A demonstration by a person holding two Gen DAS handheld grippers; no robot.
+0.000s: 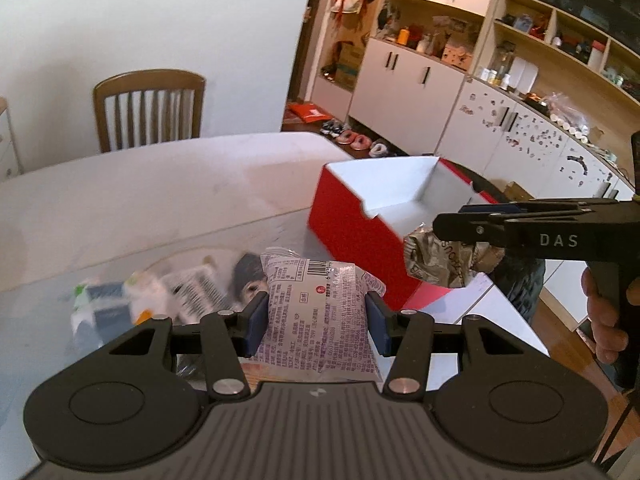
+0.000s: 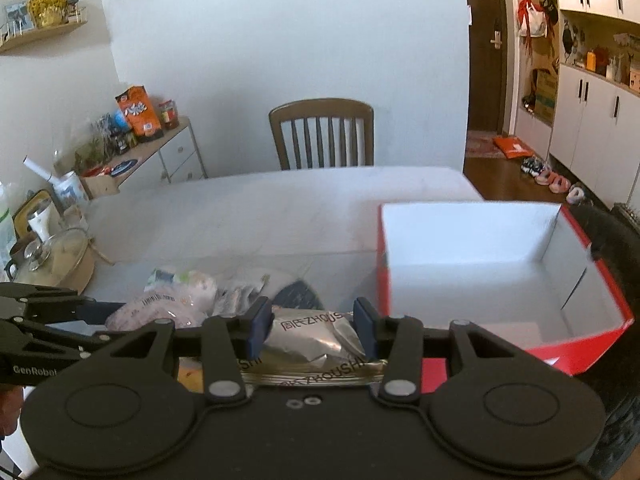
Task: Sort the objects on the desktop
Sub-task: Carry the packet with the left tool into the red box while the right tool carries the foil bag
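far table (image 2: pixel 280 208) bare | red box (image 2: pixel 472 256) open-topped, right | packet pile (image 2: pixel 224 292) left

White capitals "DAS" stand on the side of the black right gripper (image 1: pixel 476 229). The black left gripper (image 2: pixel 104 316) carries "GenRobot" in pale letters, its end cut off. The crumpled silver foil snack packet (image 2: pixel 310 336) reads "ZHOUS" beside Chinese characters, and again "ZHOUSH" along its lower edge. The clear pink-printed food pouch (image 1: pixel 316 320) bears a barcode and dense Chinese print too small to read.
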